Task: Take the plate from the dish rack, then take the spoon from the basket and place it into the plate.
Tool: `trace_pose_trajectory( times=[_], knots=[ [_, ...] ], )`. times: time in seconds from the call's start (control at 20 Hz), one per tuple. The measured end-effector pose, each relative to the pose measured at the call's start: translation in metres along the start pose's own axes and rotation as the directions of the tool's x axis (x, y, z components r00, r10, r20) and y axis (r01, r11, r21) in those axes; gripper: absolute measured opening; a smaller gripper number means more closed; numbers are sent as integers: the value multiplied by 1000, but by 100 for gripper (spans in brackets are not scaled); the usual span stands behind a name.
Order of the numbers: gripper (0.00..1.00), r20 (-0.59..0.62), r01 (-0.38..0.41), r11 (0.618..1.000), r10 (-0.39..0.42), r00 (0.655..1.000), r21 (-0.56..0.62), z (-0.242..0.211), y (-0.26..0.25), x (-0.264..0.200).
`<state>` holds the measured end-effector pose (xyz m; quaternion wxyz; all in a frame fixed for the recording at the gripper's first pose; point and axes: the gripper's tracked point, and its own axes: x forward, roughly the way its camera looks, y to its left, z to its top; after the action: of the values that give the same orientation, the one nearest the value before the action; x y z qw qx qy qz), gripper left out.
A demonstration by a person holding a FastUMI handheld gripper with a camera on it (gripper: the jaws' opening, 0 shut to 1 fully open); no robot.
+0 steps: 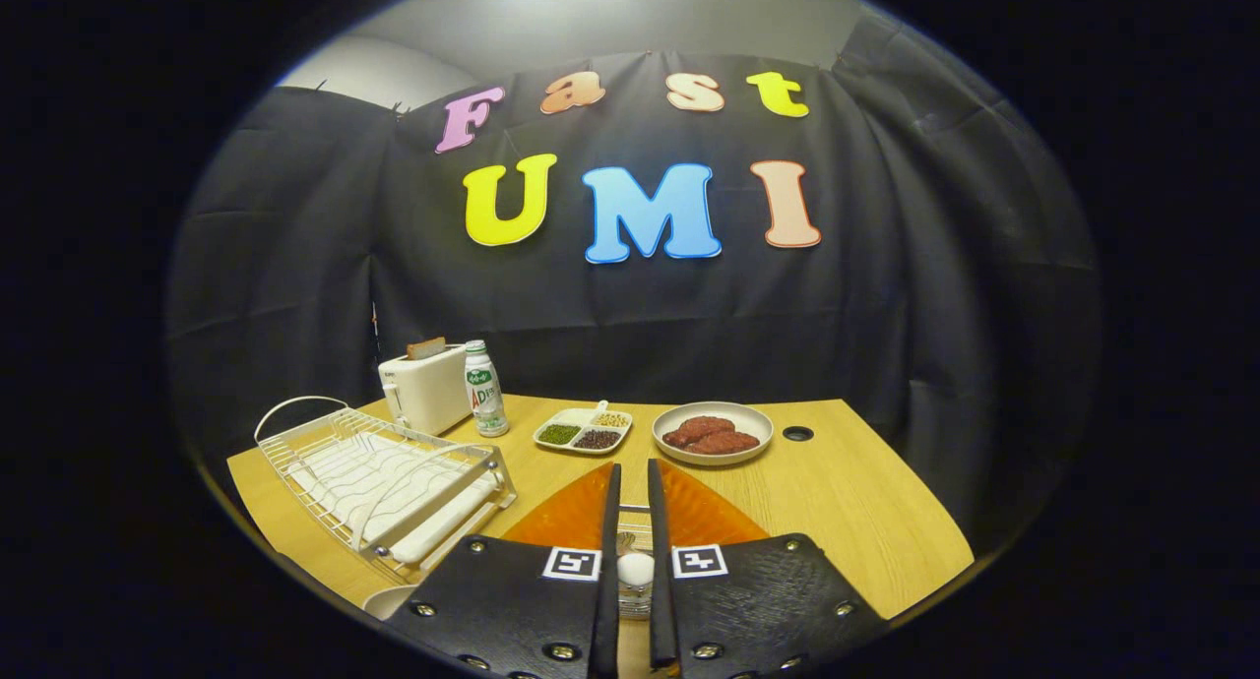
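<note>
While parked over a wooden table [847, 502] in a dark-draped booth, hand-held gripper [631, 482] nearly closed, gripping nothing discernible, one dish rack [384, 477], one toaster [425, 389], one bottle [483, 389].

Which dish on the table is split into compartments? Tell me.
The small white tray beyond the gripper, beside the bottle: three sections of beans or grains. The round plate next to it holds undivided reddish patties.

Surface [847, 502]: light wood grain. Dish rack [384, 477]: white wire. Plate [576, 514]: translucent orange. Toaster [425, 389]: white. Bottle [484, 389]: white, green label. Bowl [717, 432] at one o'clock: white, brown patties.
</note>
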<state>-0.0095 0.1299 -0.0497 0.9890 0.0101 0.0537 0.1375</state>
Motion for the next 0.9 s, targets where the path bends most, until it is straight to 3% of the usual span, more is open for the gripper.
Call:
trace_pose_trajectory(
  times=[0.25,0.5,0.9],
  knots=[
    [12,41,5,1000,-3,999,-30,64,10,-33],
    [12,38,7,999,-5,999,-53,100,20,-63],
    [12,-87,-40,998,35,996,-49,74,51,-98]
  ],
)
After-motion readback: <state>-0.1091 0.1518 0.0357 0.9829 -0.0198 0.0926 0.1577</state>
